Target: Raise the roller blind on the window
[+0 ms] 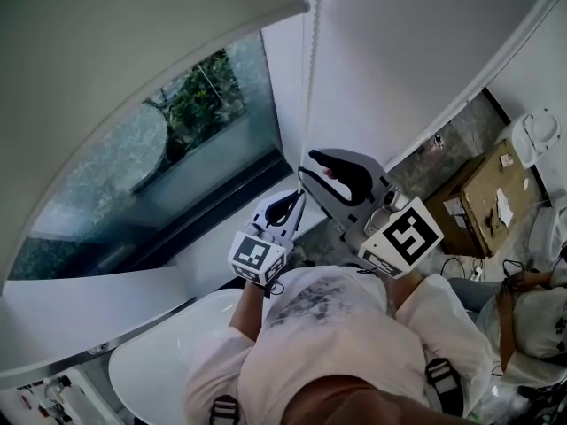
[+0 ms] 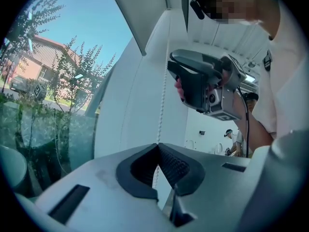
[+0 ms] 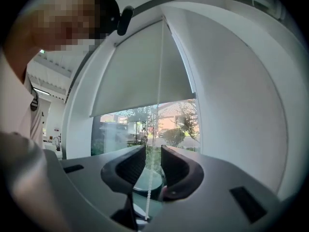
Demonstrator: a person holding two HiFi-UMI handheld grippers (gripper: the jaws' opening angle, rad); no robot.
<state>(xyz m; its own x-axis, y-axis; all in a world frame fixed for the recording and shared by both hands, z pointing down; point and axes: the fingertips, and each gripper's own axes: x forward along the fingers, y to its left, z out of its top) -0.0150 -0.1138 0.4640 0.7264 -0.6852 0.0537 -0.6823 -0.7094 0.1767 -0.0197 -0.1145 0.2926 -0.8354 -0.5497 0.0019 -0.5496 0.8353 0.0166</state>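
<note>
pale shirt (image 1: pixel 328 343) on the person's shoulders fills the bottom of the head view. above it the roller blind (image 1: pixel 133 34) covers the upper part of the window (image 1: pixel 177 149). its cloth hangs flat and its bottom bar runs level across the window's width, with glass and trees showing below. a white rounded basin (image 1: pixel 159 352) sits under the sill. on the floor at the right lies a brown cardboard box (image 1: pixel 483 193) with pale scraps of paper on it; whether it is open cannot be told. the right gripper (image 1: pixel 310 160) is the higher one, its jaws apart, and the bead chain (image 1: pixel 309 78) runs between the pads without being pressed. the left gripper (image 1: pixel 297 199), lower, has its jaws pinched together on that chain, which hangs straight down by the blind's right end.
</note>
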